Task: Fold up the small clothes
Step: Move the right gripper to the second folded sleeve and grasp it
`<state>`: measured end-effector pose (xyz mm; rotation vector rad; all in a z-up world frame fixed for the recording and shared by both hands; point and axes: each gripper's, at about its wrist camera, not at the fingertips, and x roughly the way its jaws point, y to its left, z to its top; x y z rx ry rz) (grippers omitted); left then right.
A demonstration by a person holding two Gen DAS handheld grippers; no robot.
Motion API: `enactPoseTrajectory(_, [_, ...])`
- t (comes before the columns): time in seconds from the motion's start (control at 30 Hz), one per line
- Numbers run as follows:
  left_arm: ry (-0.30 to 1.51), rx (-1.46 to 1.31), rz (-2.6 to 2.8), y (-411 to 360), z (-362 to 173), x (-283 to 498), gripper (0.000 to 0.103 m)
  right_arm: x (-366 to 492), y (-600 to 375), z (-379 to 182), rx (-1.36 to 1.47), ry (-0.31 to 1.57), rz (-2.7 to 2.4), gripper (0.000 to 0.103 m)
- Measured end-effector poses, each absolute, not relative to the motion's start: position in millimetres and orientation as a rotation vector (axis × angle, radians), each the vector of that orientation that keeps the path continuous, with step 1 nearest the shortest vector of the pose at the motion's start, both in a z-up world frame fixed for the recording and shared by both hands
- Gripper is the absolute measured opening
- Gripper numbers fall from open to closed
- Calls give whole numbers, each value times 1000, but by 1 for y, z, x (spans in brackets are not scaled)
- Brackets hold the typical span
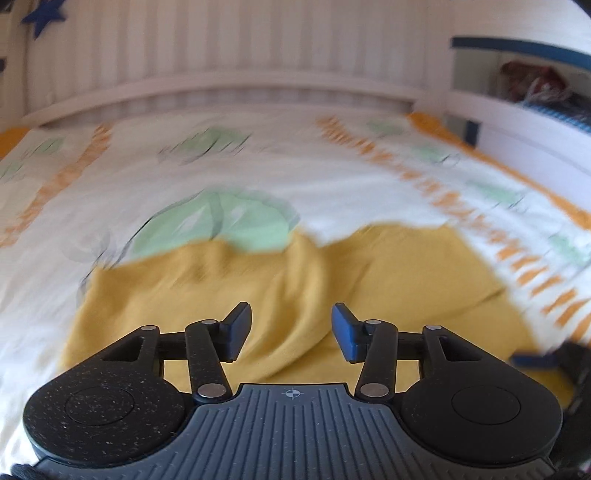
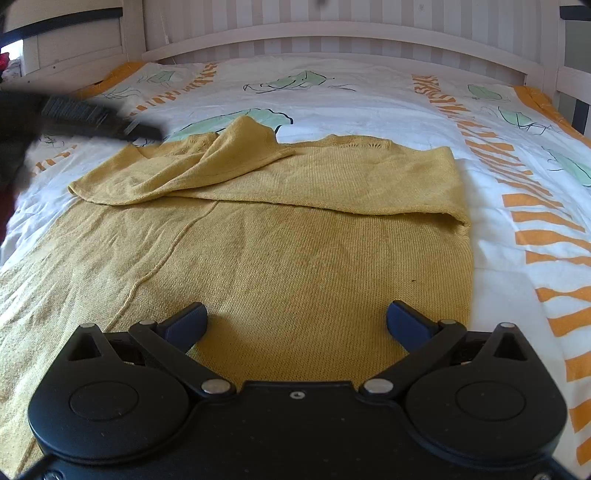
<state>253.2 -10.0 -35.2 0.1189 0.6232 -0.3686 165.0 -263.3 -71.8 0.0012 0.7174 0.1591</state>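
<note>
Mustard knit top (image 2: 280,236) half-folded on leaf-print bedspread (image 2: 369,99)

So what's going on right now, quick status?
Left gripper open, empty. Right gripper open, empty. Yellow knit top part-folded on bedspread. Nothing in the way.

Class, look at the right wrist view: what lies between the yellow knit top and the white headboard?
Only bare bedsheet, white with green leaves and orange stripes, lies between the yellow knit top and the headboard, seen in the right wrist view.

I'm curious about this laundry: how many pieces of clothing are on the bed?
1. A yellow knit top lies spread across the middle of the bed, its far part folded over. Anything beneath it would be hidden.
</note>
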Motion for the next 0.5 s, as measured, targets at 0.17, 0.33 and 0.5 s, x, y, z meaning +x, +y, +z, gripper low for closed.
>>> enactPoseTrajectory(0.17, [694,87,-255,40,-52,250,47,174,-265,-63,-3,783,184,103])
enactPoseTrajectory(0.33, [728,67,-193,72,-67,250,49,193,-270,-35,57,770,205,102])
enactPoseTrajectory(0.5, [739,-13,-203,88,-81,248,60,242,-270,-17,124,756,217,95])
